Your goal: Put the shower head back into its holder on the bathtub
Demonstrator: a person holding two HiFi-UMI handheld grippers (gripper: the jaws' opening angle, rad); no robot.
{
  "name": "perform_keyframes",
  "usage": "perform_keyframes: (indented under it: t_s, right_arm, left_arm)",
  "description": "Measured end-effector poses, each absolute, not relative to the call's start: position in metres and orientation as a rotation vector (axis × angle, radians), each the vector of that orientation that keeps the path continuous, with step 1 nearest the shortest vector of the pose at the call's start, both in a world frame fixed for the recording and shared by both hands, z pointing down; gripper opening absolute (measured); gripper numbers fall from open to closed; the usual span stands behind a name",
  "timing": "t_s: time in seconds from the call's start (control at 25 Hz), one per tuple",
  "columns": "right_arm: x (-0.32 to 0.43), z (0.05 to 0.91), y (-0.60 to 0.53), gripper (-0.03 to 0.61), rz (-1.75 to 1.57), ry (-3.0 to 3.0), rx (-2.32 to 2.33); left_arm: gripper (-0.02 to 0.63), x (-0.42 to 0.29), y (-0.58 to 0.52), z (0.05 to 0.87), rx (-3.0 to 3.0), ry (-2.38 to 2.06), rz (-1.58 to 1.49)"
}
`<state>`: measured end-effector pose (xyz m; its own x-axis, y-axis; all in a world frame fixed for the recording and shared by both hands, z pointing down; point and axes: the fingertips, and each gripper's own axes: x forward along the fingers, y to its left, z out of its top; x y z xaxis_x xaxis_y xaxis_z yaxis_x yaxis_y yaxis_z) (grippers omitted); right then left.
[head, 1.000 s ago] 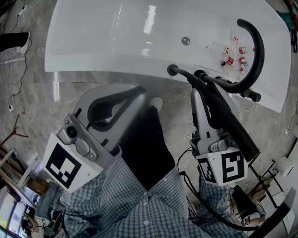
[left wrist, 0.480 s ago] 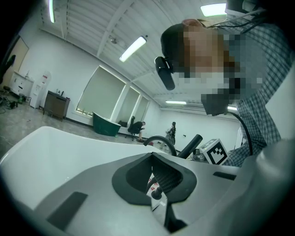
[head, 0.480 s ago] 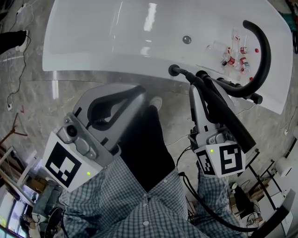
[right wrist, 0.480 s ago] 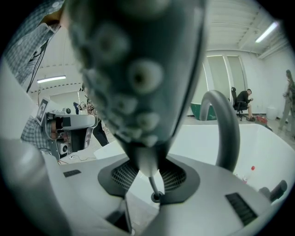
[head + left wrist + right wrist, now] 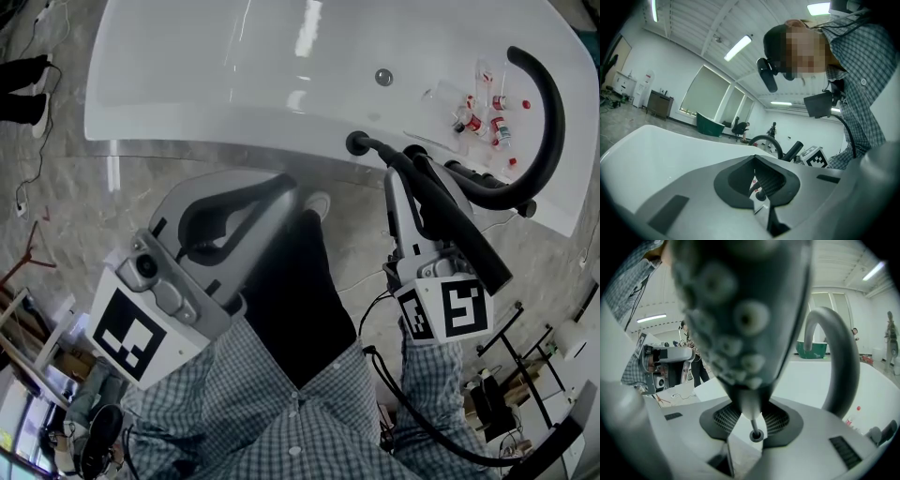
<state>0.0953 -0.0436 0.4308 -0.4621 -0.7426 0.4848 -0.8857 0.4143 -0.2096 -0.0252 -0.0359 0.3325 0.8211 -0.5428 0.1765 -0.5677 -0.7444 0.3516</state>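
Head view: right gripper (image 5: 417, 178) clamped on the shower head (image 5: 459, 234); its long axis runs along the jaws, broad end back beside the marker cube, narrow end out past the tips, over the bathtub (image 5: 206, 84) rim; against a second ago, this gripper sits nearer the tub. Left gripper (image 5: 281, 187) closed and empty, well to its left.
Left gripper view: jaws together, nothing between.
Right gripper view: nozzle face close above the jaws; neck pinched between them.
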Motion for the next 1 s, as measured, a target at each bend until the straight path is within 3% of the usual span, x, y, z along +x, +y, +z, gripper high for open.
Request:
perform_keyframes:
  t_s: [1.0]
  right_arm:
    - [0.095,0.520,-0.049,0.135,0.584,-2.250,1.292]
  left_arm:
    - [0.008,-0.017,-0.036,0.374,2.562,-0.799,0.108]
